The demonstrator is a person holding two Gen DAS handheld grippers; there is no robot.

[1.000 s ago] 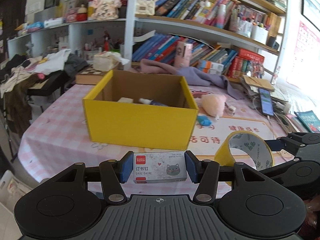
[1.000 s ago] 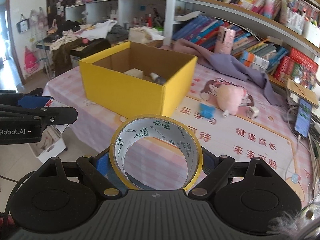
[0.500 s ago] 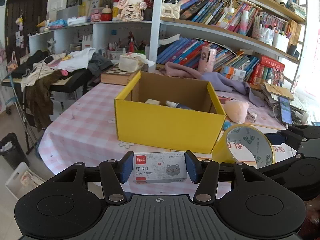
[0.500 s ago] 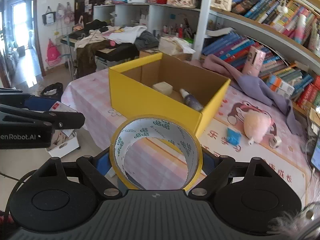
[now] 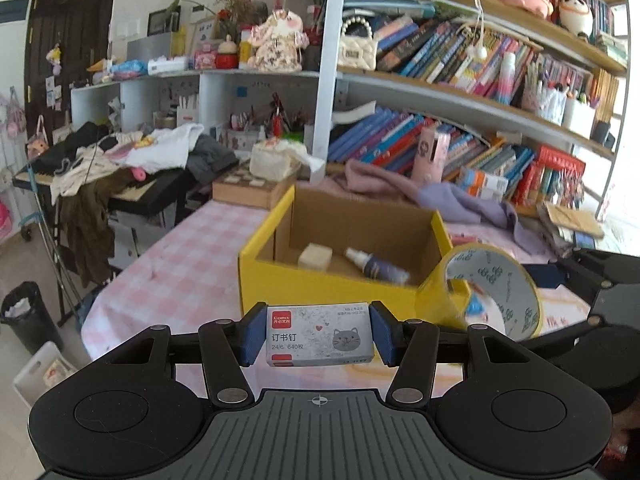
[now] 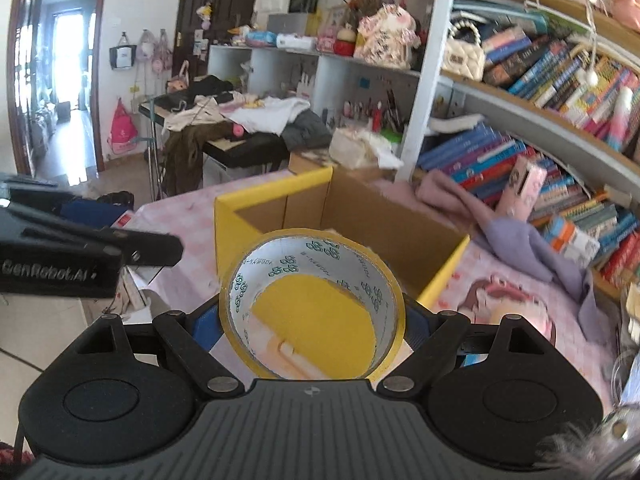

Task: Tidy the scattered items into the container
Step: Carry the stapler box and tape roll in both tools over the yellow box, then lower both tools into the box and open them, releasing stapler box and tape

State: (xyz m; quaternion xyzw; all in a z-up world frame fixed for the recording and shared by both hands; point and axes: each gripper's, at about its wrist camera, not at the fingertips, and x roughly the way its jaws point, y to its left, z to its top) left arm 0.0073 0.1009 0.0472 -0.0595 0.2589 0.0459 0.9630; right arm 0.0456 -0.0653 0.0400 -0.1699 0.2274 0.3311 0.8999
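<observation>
My left gripper [image 5: 319, 334] is shut on a grey box of staples [image 5: 320, 335] with a cat picture, held in the air before the front wall of the yellow cardboard box [image 5: 320, 286]. The box holds a pale block [image 5: 315, 257] and a small spray bottle [image 5: 376, 267]. My right gripper [image 6: 312, 320] is shut on a yellow roll of tape [image 6: 312, 256], close to the box's near corner [image 6: 256, 224]. The tape roll [image 5: 486, 292] also shows at the right in the left wrist view.
The box stands on a pink checked table [image 5: 180, 272]. A purple cloth [image 6: 532, 244] and a pink plush toy [image 6: 516, 304] lie to the right. Bookshelves [image 5: 480, 80] stand behind. A keyboard with clothes [image 5: 120, 168] and a bin [image 5: 24, 312] are at the left.
Both grippers have risen and moved toward the yellow box with their loads. The box's inside now shows more from above, and the tape roll is close to its near wall.
</observation>
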